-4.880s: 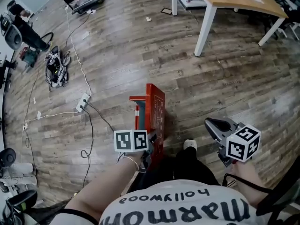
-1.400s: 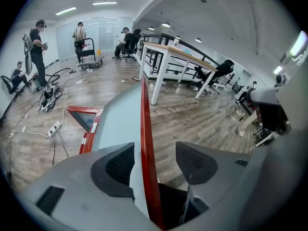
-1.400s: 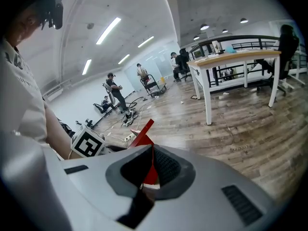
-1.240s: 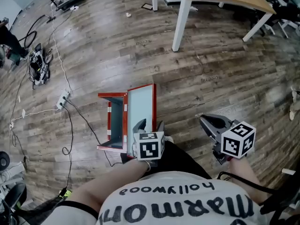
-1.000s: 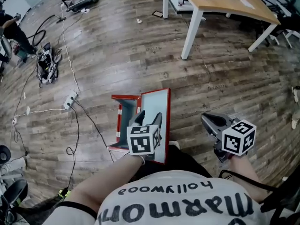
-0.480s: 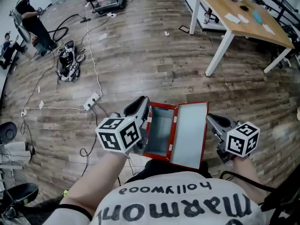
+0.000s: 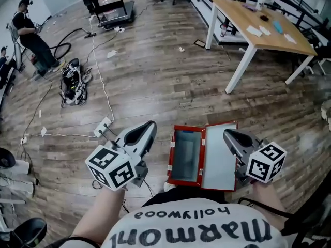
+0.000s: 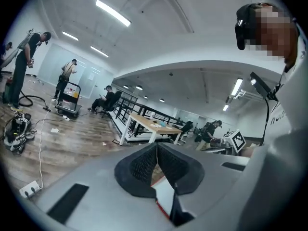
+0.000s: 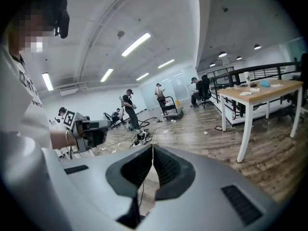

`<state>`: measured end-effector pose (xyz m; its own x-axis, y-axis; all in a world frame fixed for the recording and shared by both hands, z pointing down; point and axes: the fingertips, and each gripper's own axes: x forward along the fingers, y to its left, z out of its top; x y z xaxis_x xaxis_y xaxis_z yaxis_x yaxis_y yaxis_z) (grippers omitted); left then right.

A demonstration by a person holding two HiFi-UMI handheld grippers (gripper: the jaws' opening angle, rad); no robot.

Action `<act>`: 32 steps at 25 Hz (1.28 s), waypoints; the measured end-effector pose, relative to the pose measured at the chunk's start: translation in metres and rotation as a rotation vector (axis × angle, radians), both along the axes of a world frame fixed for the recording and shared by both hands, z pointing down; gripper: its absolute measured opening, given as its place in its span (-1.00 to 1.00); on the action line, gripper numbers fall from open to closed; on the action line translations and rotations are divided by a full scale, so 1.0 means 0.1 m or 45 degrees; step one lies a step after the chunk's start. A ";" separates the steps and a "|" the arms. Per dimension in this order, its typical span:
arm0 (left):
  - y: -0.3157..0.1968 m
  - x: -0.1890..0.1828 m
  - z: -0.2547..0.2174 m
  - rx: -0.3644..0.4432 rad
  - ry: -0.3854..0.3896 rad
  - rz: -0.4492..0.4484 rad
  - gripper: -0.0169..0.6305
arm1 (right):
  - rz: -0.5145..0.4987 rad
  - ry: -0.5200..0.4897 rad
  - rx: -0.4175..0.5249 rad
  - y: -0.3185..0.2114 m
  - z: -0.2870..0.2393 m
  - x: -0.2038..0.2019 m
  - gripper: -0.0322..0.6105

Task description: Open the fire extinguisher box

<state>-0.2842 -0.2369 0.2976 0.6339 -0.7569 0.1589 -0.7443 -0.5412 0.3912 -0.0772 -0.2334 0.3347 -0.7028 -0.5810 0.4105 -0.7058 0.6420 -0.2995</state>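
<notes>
1. The box (image 7: pixel 186 158) lies open on the floor (image 7: pixel 155 81), close in front of the person who holds the grippers.
2. Its lid (image 7: pixel 220 156) lies flat on the right side of the box.
3. A table (image 7: pixel 258 27) stands behind the box, off to the right.
4. Papers (image 7: pixel 255 31) lie on the table.
5. A power strip (image 7: pixel 103 126) lies on the floor left of the box, well apart from it.
6. A heap of gear (image 7: pixel 72 81) lies farther back and left of the strip.
7. Another person (image 7: pixel 31 30) stands behind the heap, at the far left.
8. A cart (image 7: pixel 115 6) stands far back, left of the table.
</notes>
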 end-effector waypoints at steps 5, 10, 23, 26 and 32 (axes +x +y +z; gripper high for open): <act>-0.01 0.17 0.14 -0.027 -0.014 0.069 -0.91 | -0.084 -0.031 0.101 0.10 -0.27 -0.39 -0.87; 0.18 0.29 0.05 -0.034 0.034 0.057 -0.91 | -0.142 -0.023 0.101 0.27 -0.36 -0.58 -0.87; 0.88 0.49 0.19 -0.063 0.003 -0.133 -0.91 | -0.295 -0.053 0.109 0.72 -0.27 -0.51 -0.87; 0.96 0.58 0.20 -0.063 -0.001 -0.142 -0.91 | -0.275 -0.046 0.117 0.78 -0.26 -0.40 -0.87; 1.09 0.66 0.18 -0.053 -0.004 -0.137 -0.91 | -0.236 -0.042 0.102 0.88 -0.22 -0.27 -0.87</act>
